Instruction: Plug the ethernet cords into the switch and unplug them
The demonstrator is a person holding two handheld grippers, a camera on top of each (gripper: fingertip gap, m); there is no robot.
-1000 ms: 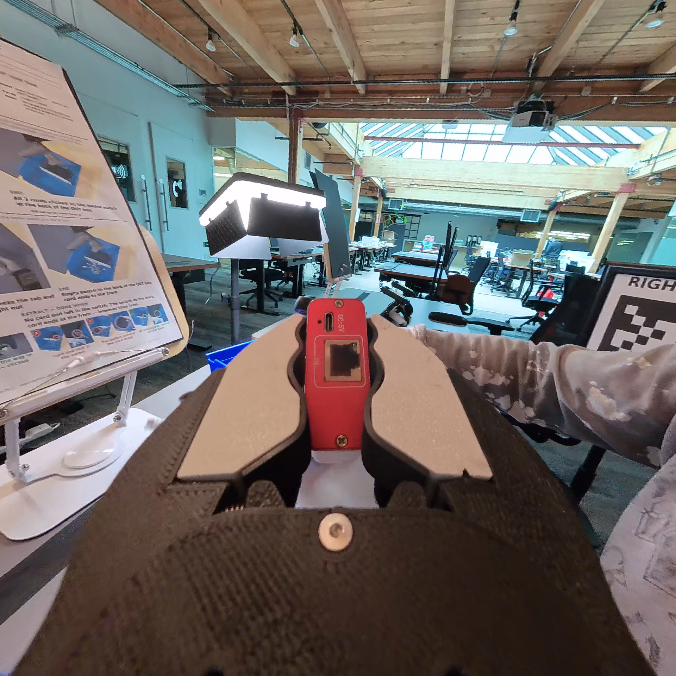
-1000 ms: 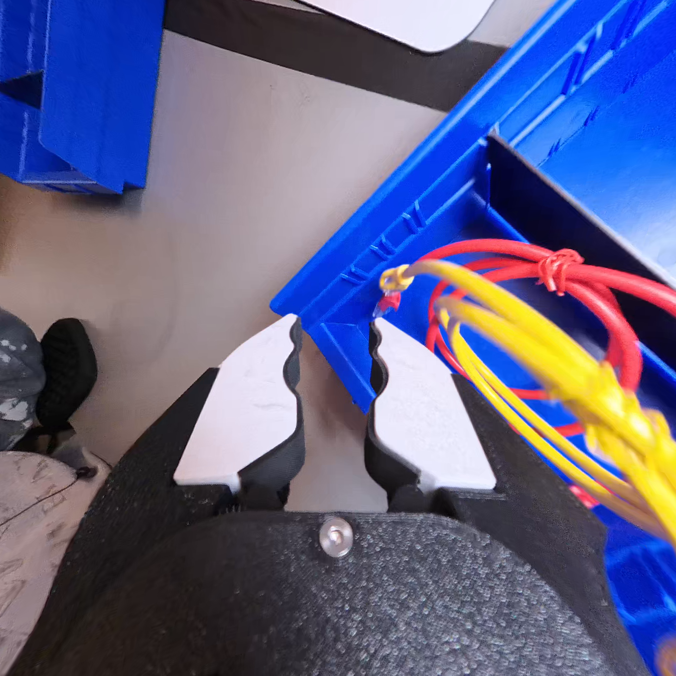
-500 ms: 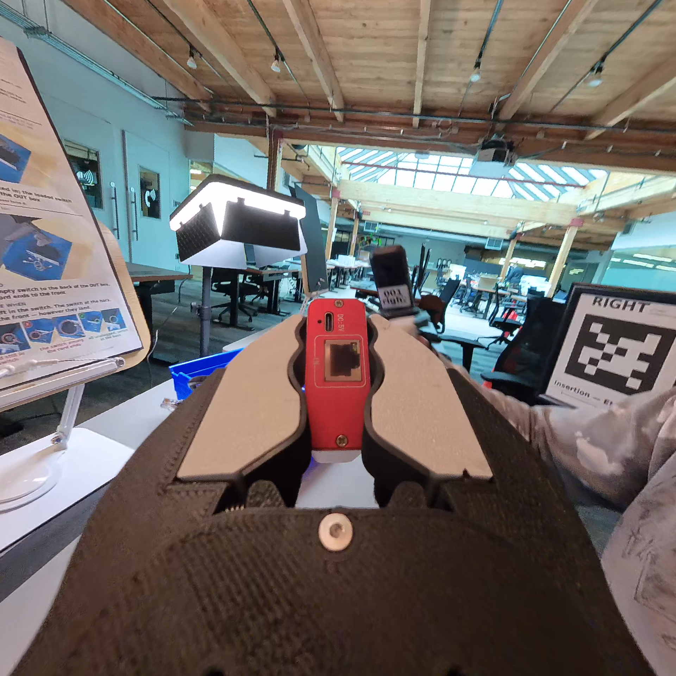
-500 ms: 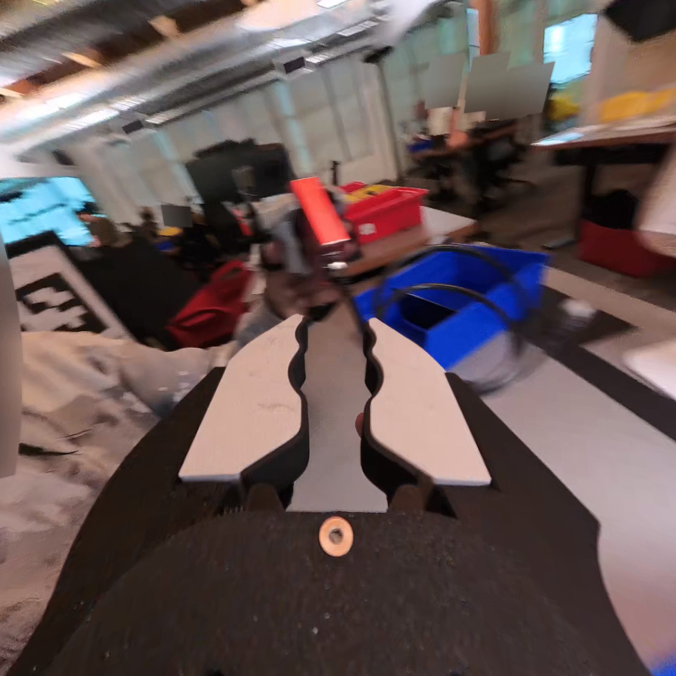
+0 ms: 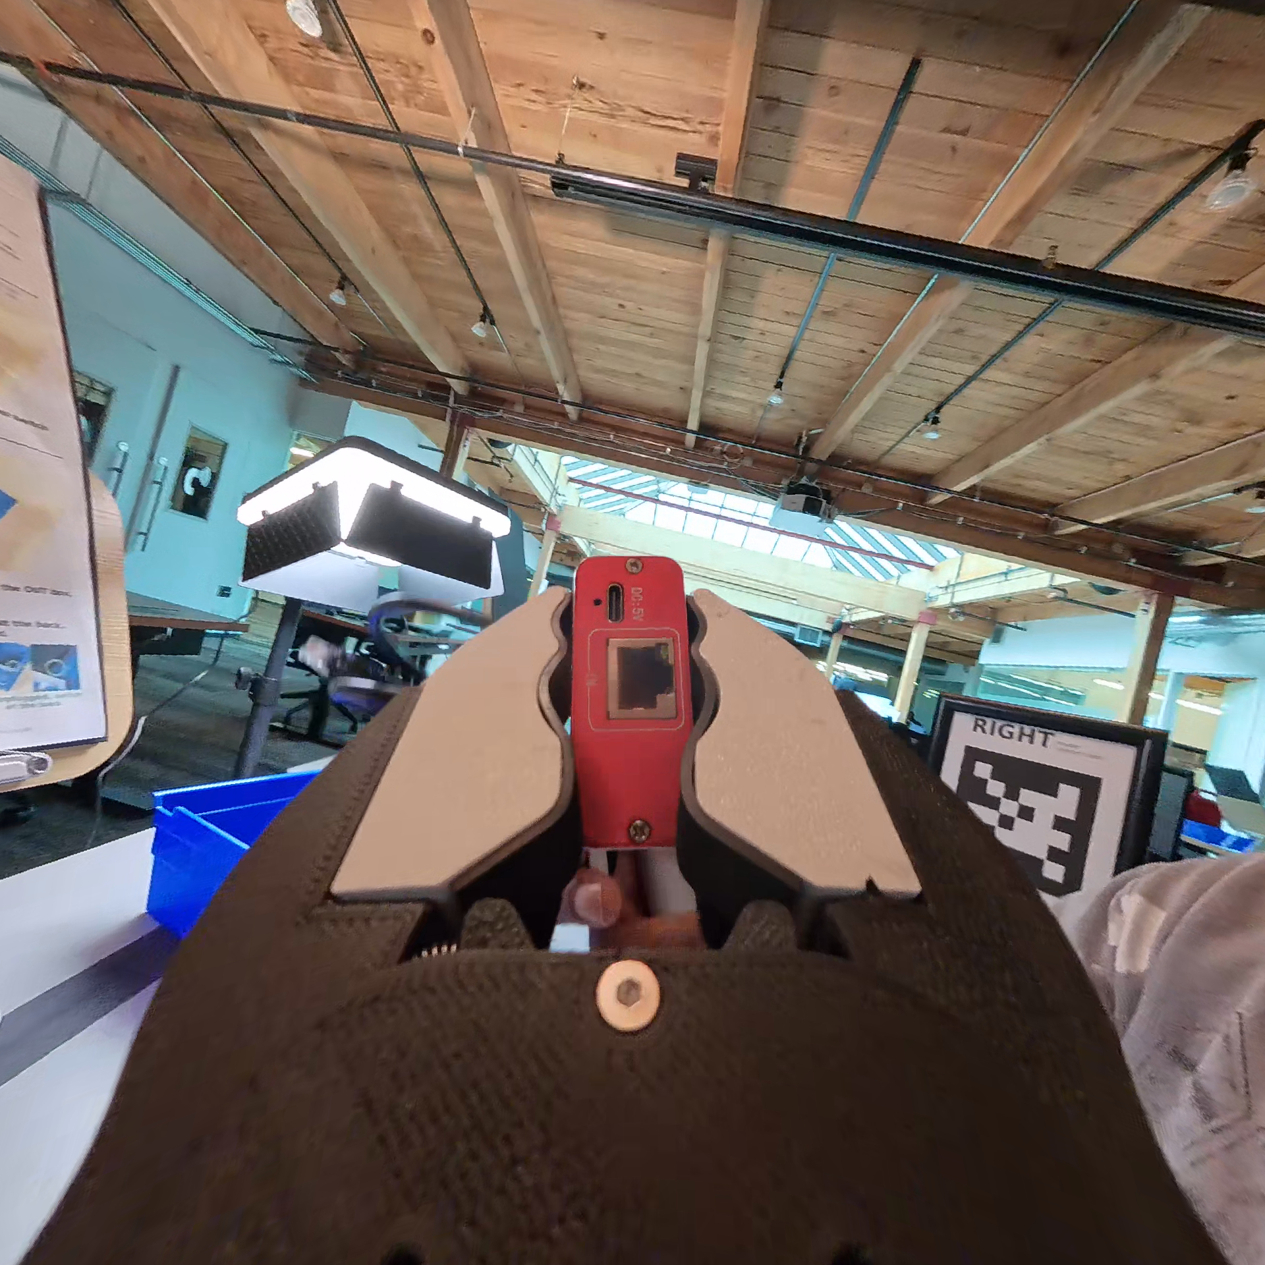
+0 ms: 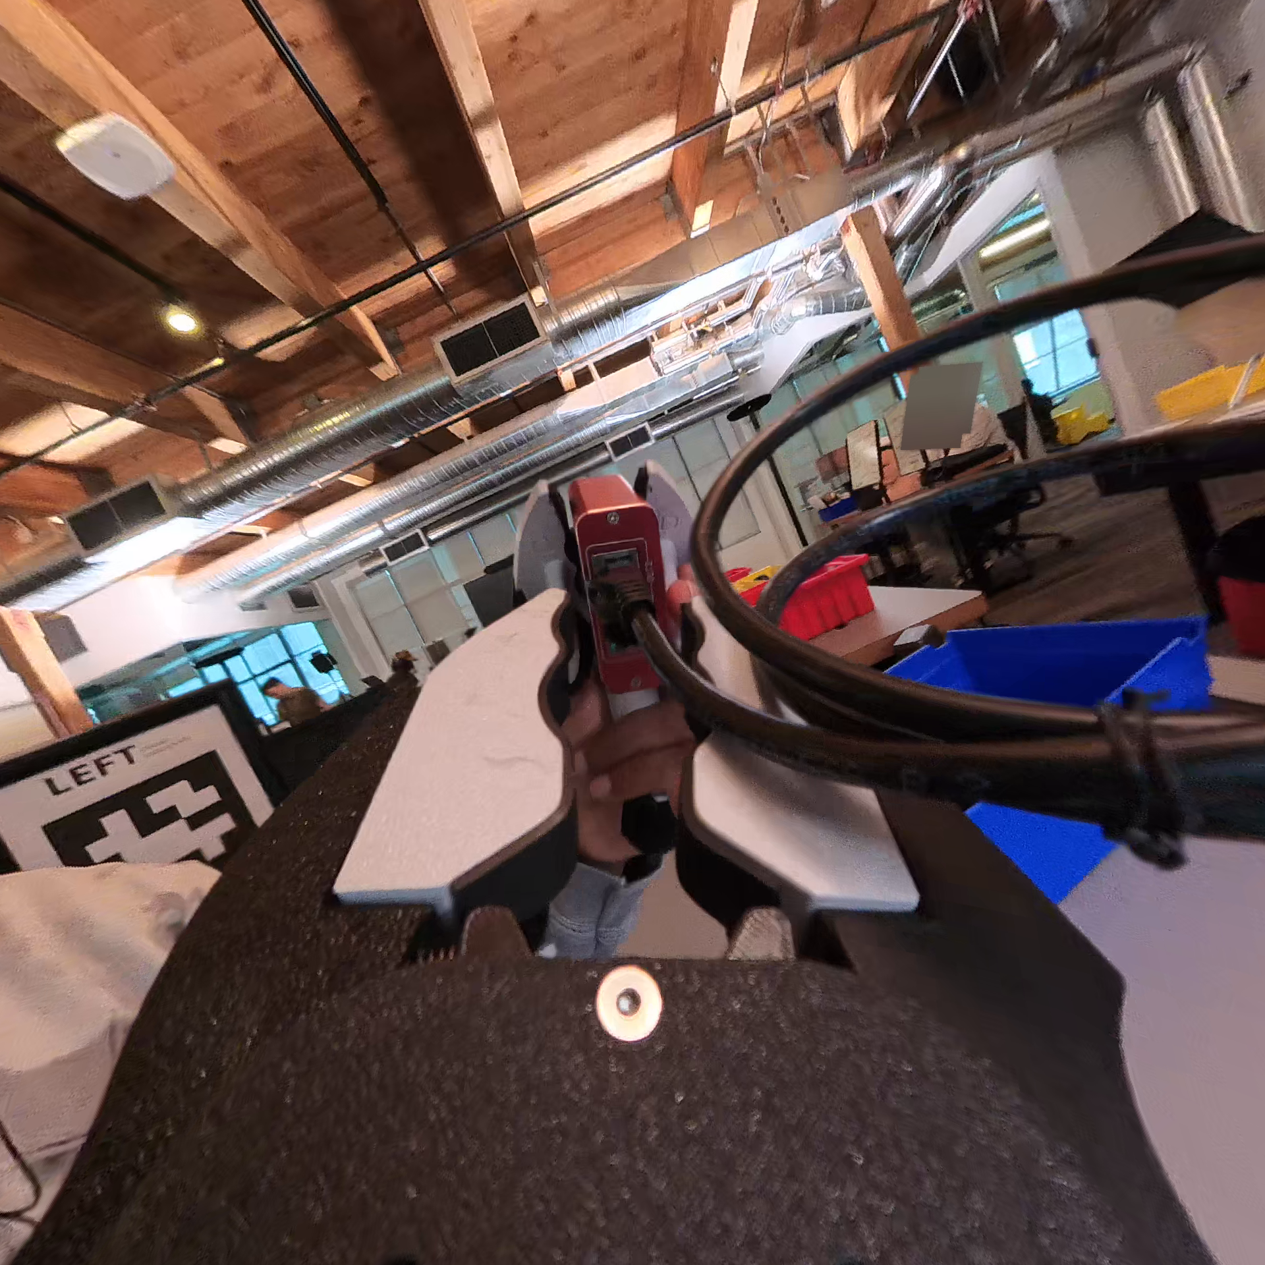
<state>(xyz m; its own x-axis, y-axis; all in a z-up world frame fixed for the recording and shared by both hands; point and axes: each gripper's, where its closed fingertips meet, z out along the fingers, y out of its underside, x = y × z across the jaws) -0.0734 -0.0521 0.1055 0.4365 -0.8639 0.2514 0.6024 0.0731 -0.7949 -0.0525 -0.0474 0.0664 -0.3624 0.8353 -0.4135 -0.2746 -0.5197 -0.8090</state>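
Switch (image 5: 630, 698) between left fingers (image 5: 472, 760), black cord (image 6: 787, 691) in its port

One red switch (image 5: 631, 698), held upright. On its near face in the left wrist view: one ethernet port (image 5: 642, 679), one small slot port (image 5: 615, 601), two screws. On its other face in the right wrist view: two ports stacked, one black ethernet cord (image 6: 787, 678) plugged in at the lower one; the cord is coiled in a few loops with one tie (image 6: 1140, 773). Two grippers: left gripper (image 5: 630, 602), right gripper (image 6: 626, 609), two fingers each. One blue bin (image 5: 205, 842) in the left wrist view, one blue bin (image 6: 1068, 684) in the right wrist view; cannot tell if it is the same one. Two marker boards, one per view (image 5: 1033, 794) (image 6: 137, 801). One studio light (image 5: 373, 527). One instruction sheet (image 5: 41, 547) on a stand.
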